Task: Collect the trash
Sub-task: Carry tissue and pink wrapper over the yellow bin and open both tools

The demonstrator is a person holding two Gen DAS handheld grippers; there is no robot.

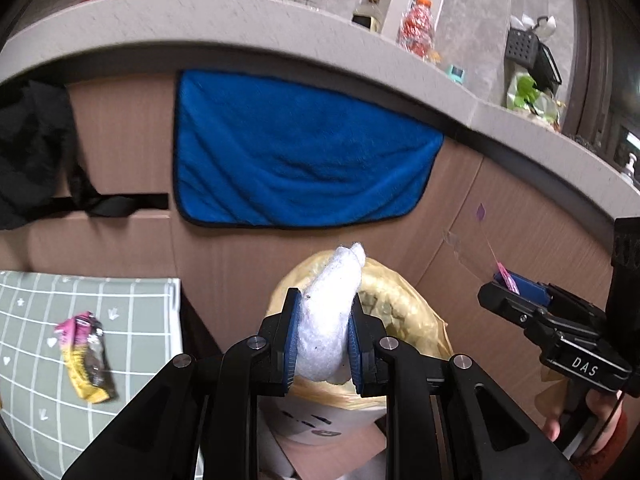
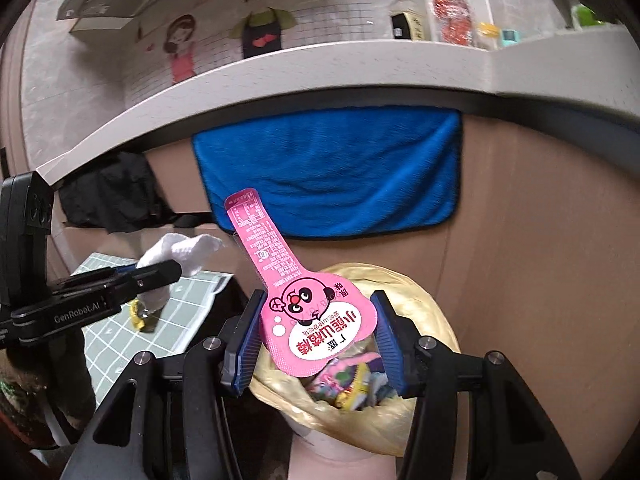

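My left gripper (image 1: 323, 344) is shut on a crumpled white tissue (image 1: 336, 280), held over a bin lined with a yellow bag (image 1: 404, 300). My right gripper (image 2: 318, 332) is shut on a pink guitar-shaped snack wrapper (image 2: 272, 248), whose wide end sits between the blue pads. It hovers over the same yellow bag (image 2: 432, 320), which holds colourful trash (image 2: 348, 384). Each gripper shows in the other's view: the right gripper (image 1: 516, 292) at the right, the left gripper (image 2: 160, 270) with the tissue (image 2: 184, 250) at the left. A pink and yellow wrapper (image 1: 86, 356) lies on the green checked mat (image 1: 132, 312).
A blue towel (image 1: 296, 152) hangs on the brown cabinet front behind the bin, under a grey counter edge (image 1: 240, 20). A black cloth (image 1: 32, 152) hangs at the left. An orange bottle (image 1: 418, 28) and small items stand on the counter. A hand (image 1: 592, 420) grips the right tool.
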